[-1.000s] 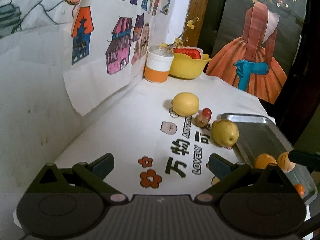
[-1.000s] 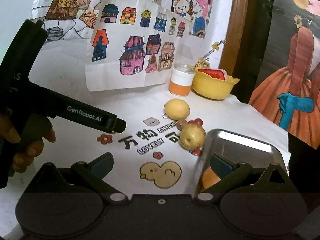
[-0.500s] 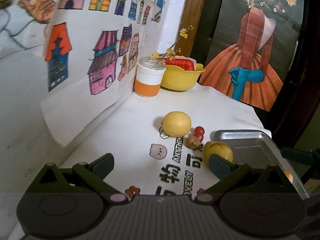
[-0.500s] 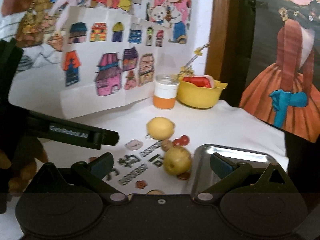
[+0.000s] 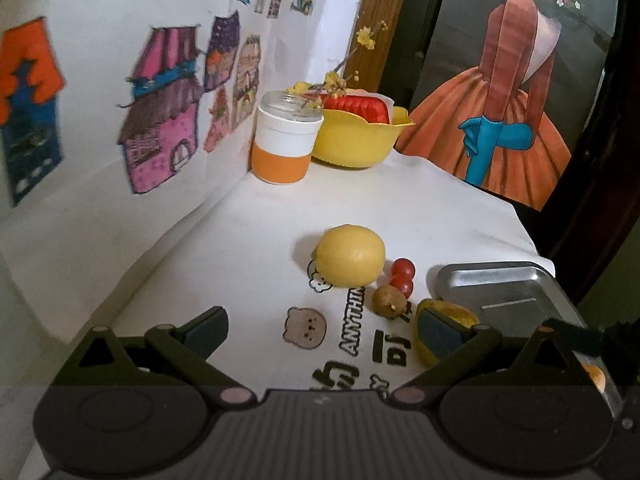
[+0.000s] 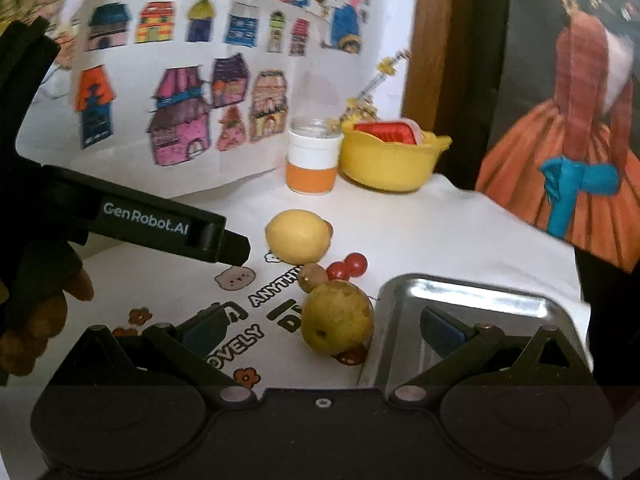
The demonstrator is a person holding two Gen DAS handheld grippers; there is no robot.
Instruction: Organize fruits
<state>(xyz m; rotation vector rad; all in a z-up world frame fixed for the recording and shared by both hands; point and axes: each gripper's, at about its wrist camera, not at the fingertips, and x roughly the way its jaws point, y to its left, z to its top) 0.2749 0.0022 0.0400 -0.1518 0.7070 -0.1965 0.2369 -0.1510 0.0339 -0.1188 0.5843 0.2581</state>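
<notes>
Seen from the left wrist, the left gripper (image 5: 322, 326) is spread wide and empty above the lemon (image 5: 350, 256). From the right wrist, the right gripper (image 6: 324, 326) is likewise wide, the pear (image 6: 336, 318) lying between its fingers beside the metal tray (image 6: 480, 296). A nudged pear could roll into the cherry tomatoes (image 6: 348, 266).

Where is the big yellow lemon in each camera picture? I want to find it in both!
Left wrist view: the lemon lies on the white cloth just right of the picture's middle, above the two red cherry tomatoes.
Right wrist view: the lemon lies near the picture's middle, up and left of the cherry tomatoes.
Shared landmark: the orange-and-white jar beside the yellow bowl stands behind the lemon in both.
</notes>
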